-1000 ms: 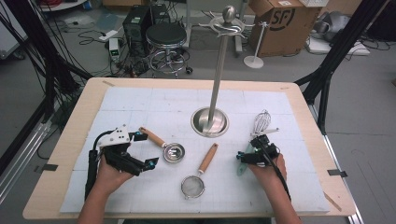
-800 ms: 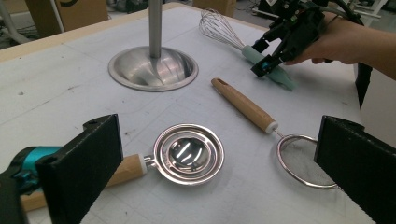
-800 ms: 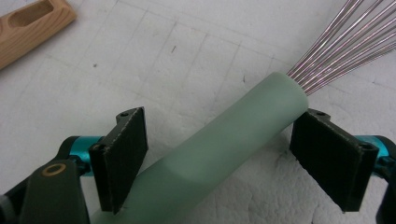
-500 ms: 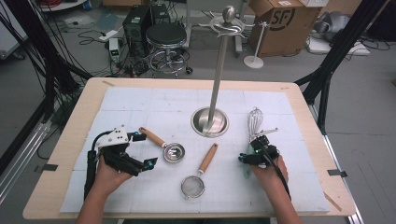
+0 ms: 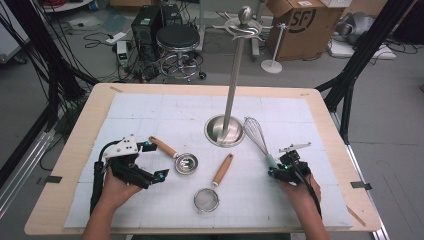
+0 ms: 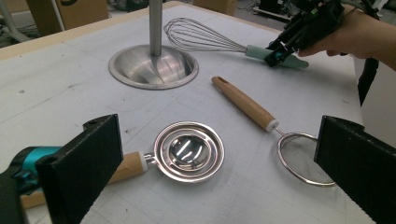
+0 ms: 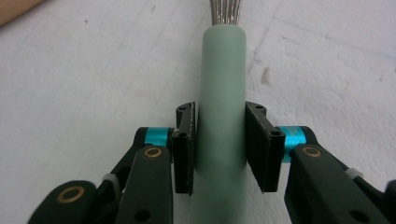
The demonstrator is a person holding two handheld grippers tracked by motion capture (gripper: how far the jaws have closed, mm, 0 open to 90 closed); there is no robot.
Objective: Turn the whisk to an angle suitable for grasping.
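A wire whisk (image 5: 255,133) with a pale green handle (image 7: 222,79) lies on the white mat, its wire head next to the stand base (image 5: 225,131). My right gripper (image 5: 276,170) is shut on that handle, one pad (image 7: 186,140) pressed on each side; the left gripper view shows the whisk (image 6: 205,39) and this gripper (image 6: 280,52) far off. My left gripper (image 5: 155,160) stands wide open at the left, low over the mat. Between its jaws in the left gripper view (image 6: 222,154) lies a small steel slotted spoon (image 6: 189,150) with a wooden handle.
A tall steel hanging stand (image 5: 234,75) rises from the round base (image 6: 153,67) at mid-table. A wooden-handled mesh strainer (image 5: 206,199) lies in front of it, near the slotted spoon (image 5: 185,163). The table's front edge (image 5: 200,231) runs close behind both hands.
The whisk's wire head has swung left toward the stand base, turned by my right gripper on its handle. The left gripper has stayed put.
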